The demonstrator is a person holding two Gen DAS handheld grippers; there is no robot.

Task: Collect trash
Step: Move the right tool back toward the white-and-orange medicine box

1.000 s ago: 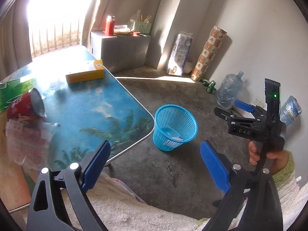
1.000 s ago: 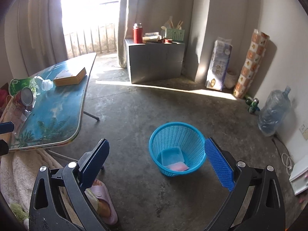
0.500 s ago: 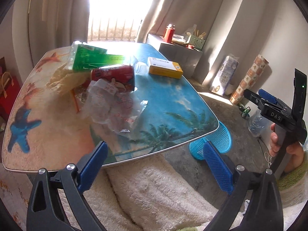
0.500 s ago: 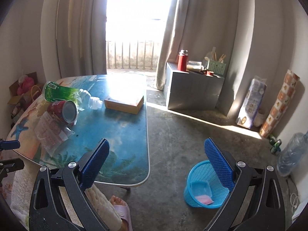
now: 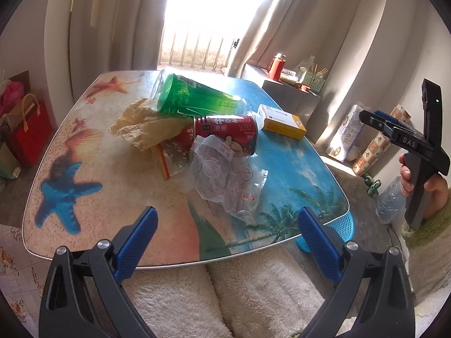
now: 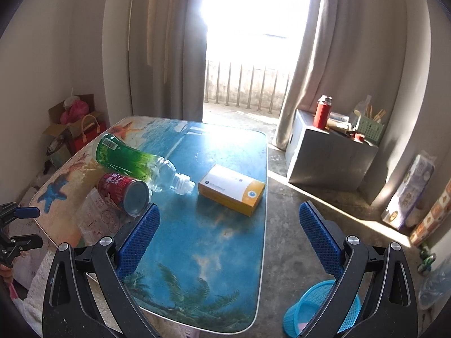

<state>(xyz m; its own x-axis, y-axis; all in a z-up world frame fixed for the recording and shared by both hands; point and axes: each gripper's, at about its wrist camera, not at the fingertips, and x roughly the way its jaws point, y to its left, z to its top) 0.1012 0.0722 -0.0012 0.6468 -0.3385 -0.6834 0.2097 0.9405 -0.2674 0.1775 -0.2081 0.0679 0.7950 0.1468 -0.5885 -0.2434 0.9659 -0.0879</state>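
On the beach-print table lies a heap of trash: a green plastic bottle on its side, a red can on its side, a clear printed plastic bag, crumpled yellowish paper and a yellow-white carton. My left gripper is open over the near table edge, just short of the bag. My right gripper is open above the table's right side, near the can. A blue mesh basket stands on the floor.
A grey cabinet with a red flask stands by the curtained balcony door. A tissue pack and a water jug line the right wall. Red bags sit left of the table. White fleece covers the person's lap.
Both views have swung up and left from the floor basket to the table. The trash heap is now centred ahead of the left gripper. Both grippers stayed open and empty.
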